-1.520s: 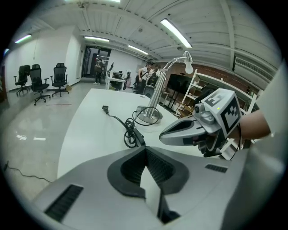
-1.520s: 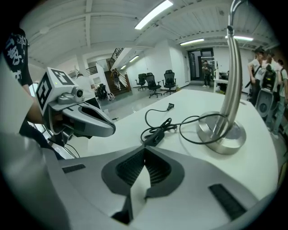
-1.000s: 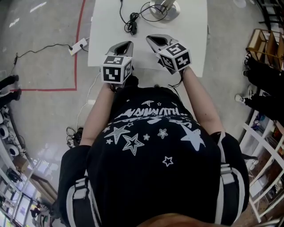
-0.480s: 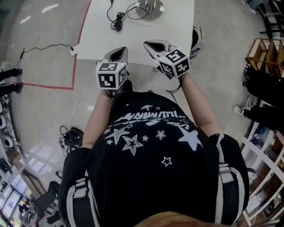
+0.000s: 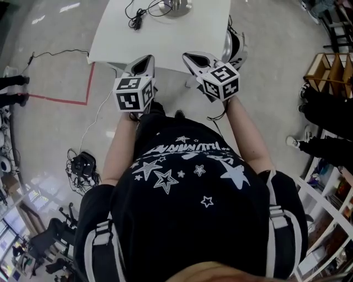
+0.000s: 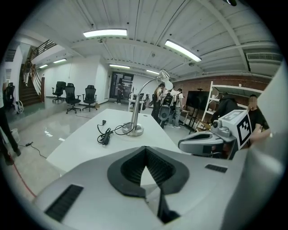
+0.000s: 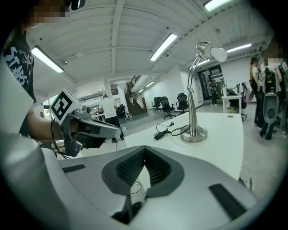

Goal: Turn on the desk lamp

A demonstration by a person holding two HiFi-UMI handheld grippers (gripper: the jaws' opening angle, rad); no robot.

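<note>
Head view: the left gripper (image 5: 144, 60) and right gripper (image 5: 192, 57) are held over the near edge of the table (image 5: 160, 47), both clenched shut on nothing. The desk lamp (image 5: 175, 6) stands at the far end, well apart. The approach is judged in hand; a forward reach to its switch, not yet made out, is called for.

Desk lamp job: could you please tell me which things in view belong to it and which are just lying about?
Belongs: desk lamp, black cord, white table, left gripper and right gripper, both shut and empty.
Lying about: office chairs, cable bundle on the floor, red floor tape.
</note>
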